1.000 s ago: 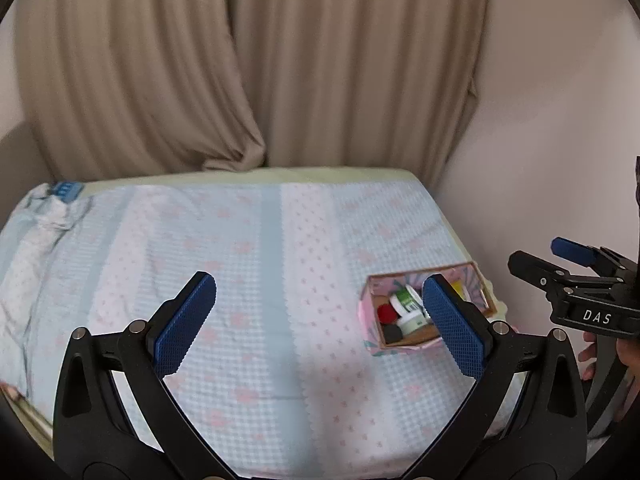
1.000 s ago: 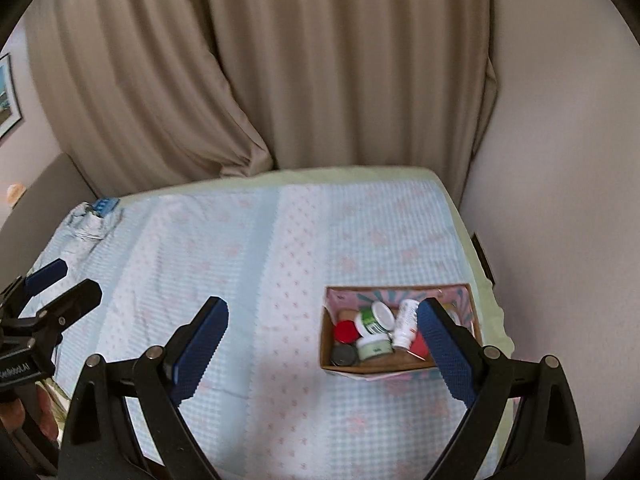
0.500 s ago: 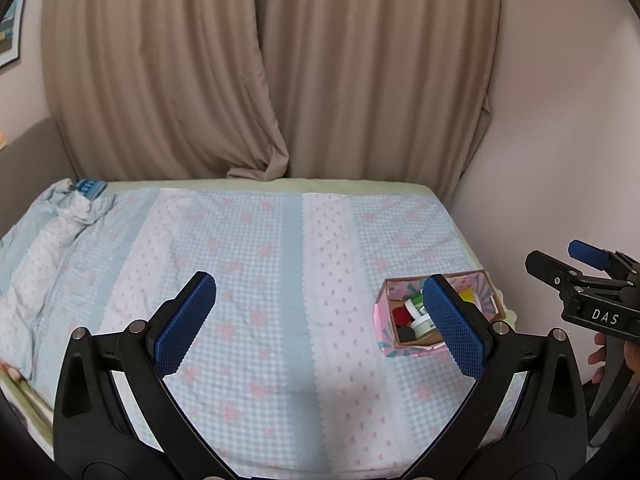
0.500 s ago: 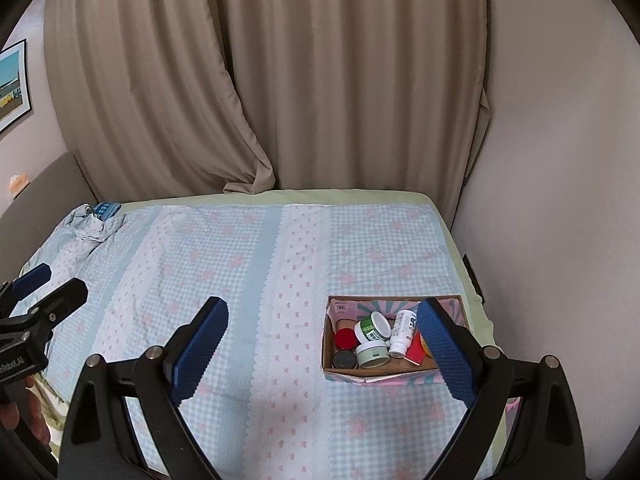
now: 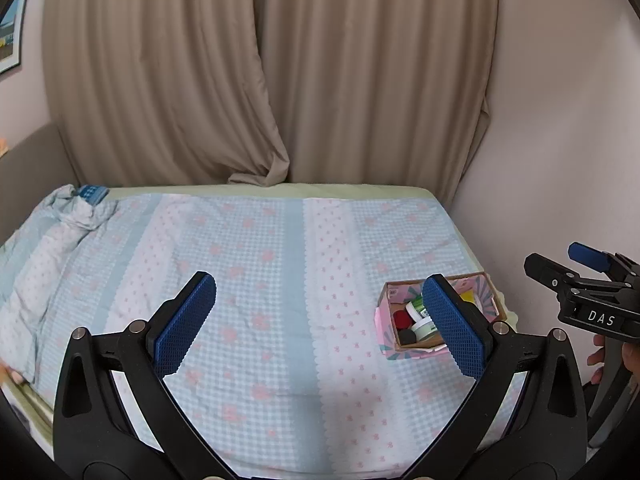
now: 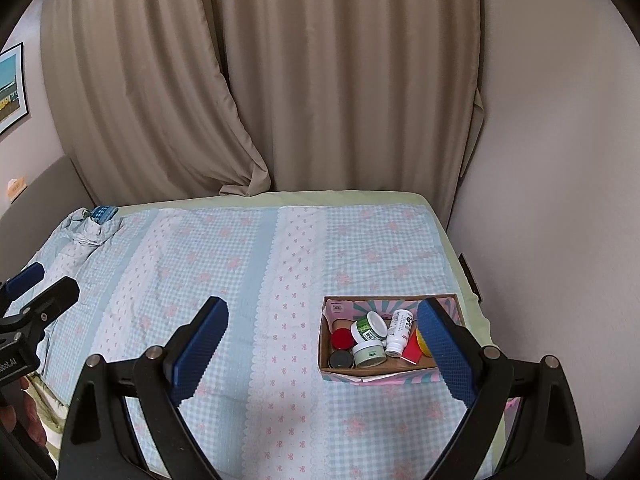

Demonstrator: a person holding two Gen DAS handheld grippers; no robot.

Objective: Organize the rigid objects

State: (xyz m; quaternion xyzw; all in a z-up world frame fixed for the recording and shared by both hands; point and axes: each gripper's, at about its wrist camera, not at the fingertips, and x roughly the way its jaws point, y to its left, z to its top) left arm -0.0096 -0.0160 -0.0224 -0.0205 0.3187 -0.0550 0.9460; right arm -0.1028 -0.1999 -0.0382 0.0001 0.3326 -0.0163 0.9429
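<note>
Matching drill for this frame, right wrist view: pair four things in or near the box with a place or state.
Things:
1. white bottle
2. red-lidded jar
3. black-lidded jar
4. right gripper

Places or states:
A. near left corner of the box
B. open, holding nothing
C. leaning among the jars, cap toward the camera
D. at the left wall, just behind the black lid

Pairs: 1-C, 2-D, 3-A, 4-B
</note>
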